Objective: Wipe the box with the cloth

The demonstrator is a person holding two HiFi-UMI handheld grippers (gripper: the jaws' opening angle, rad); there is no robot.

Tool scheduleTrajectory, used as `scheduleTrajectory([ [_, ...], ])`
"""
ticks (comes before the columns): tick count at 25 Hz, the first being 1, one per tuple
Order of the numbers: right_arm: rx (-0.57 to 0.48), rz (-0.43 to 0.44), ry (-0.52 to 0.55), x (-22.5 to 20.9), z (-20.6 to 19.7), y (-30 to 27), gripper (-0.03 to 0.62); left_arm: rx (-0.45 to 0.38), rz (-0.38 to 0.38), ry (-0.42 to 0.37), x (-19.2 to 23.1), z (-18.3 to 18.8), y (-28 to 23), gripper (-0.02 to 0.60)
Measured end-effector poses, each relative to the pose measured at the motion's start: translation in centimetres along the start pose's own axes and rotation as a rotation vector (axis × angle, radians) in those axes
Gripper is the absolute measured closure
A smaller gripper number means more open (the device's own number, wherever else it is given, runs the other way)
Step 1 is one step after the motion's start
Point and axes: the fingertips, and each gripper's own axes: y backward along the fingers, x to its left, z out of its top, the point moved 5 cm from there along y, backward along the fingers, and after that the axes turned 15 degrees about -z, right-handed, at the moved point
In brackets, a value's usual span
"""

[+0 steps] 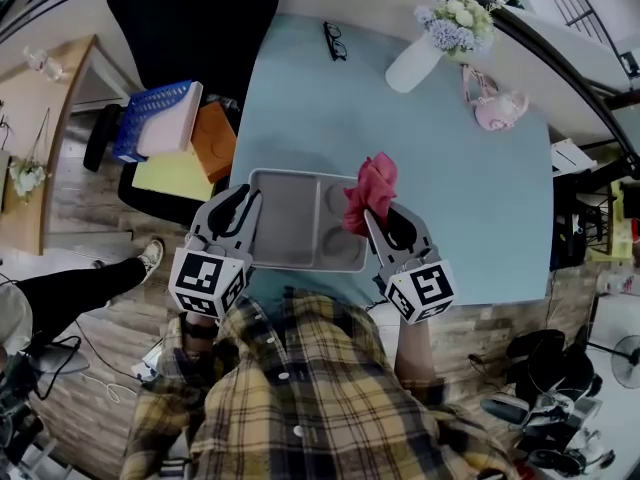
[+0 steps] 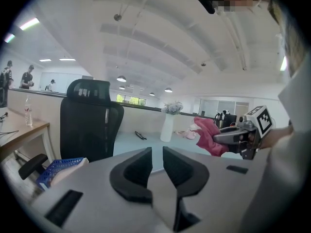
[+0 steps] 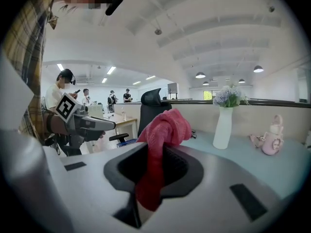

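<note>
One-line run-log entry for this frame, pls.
right gripper: shut on cloth, over box right end | left gripper: open, empty, by box left edge | box: on table | cloth-box contact: unclear

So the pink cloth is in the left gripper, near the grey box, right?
Not quite. The right gripper holds the cloth, pinched between its jaws, as the right gripper view shows. It is near the grey box.
</note>
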Motion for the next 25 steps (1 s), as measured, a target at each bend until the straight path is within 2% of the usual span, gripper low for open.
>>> scheduleTrajectory([
  [8, 0.006, -0.007, -0.057, -0.22, -0.44, 0.15, 0.520, 0.015, 0.012, -0.031, -0.20, -0.25, 0.38, 0.591],
  [25, 0.009, -0.057, -0.042, -0.66, -0.65, 0.20, 0.520, 0.023, 0.006, -0.021, -0.12, -0.55, 0.82, 0.591],
])
